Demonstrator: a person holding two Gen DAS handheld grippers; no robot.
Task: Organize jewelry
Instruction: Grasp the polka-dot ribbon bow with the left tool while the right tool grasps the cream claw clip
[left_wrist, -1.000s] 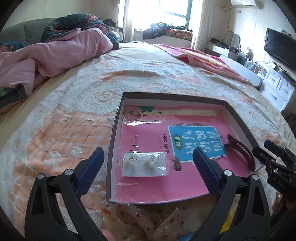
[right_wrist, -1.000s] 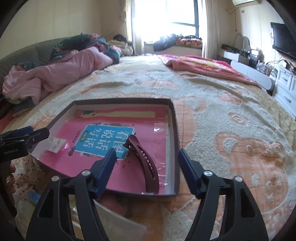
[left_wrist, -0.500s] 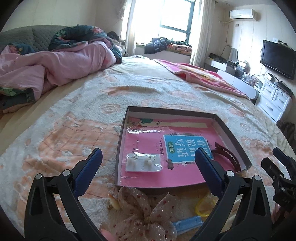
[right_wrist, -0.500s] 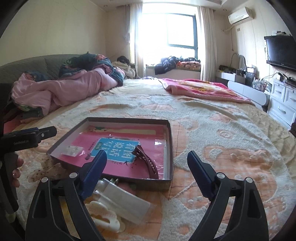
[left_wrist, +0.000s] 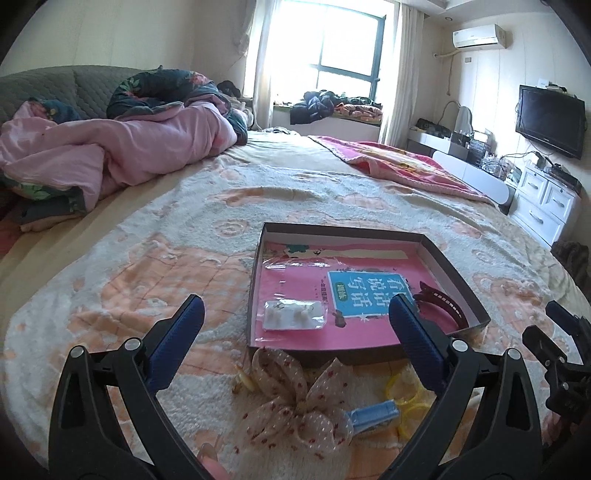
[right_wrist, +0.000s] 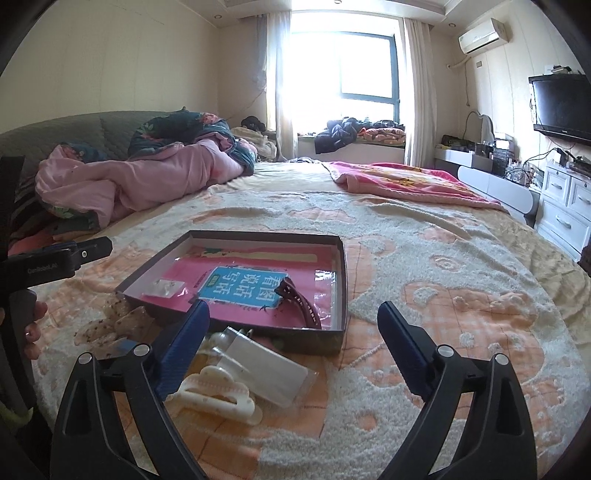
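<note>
A shallow dark box (left_wrist: 458, 280) (right_wrist: 341, 291) with a pink lining lies on the bed. Inside it lie a clear packet of pearl earrings (left_wrist: 295, 315) (right_wrist: 163, 287) and a dark red hair clip (left_wrist: 443, 301) (right_wrist: 301, 304). In front of the box lie a dotted fabric bow (left_wrist: 295, 398) (right_wrist: 114, 325), a blue clip (left_wrist: 373, 419), yellow rings (left_wrist: 406, 395), a white claw clip (right_wrist: 218, 398) and a clear packet (right_wrist: 266, 365). My left gripper (left_wrist: 295, 339) is open and empty above the bow. My right gripper (right_wrist: 291, 343) is open and empty above the packet.
The bed has a cream and orange blanket (right_wrist: 443, 280). A pink duvet (left_wrist: 122, 155) is piled at the far left and a pink blanket (right_wrist: 402, 181) at the far right. White drawers (left_wrist: 546, 206) and a TV (left_wrist: 550, 118) stand at the right wall.
Both grippers have pulled back and up from the box. The loose items in front of the box have come into view. Both stay open.
</note>
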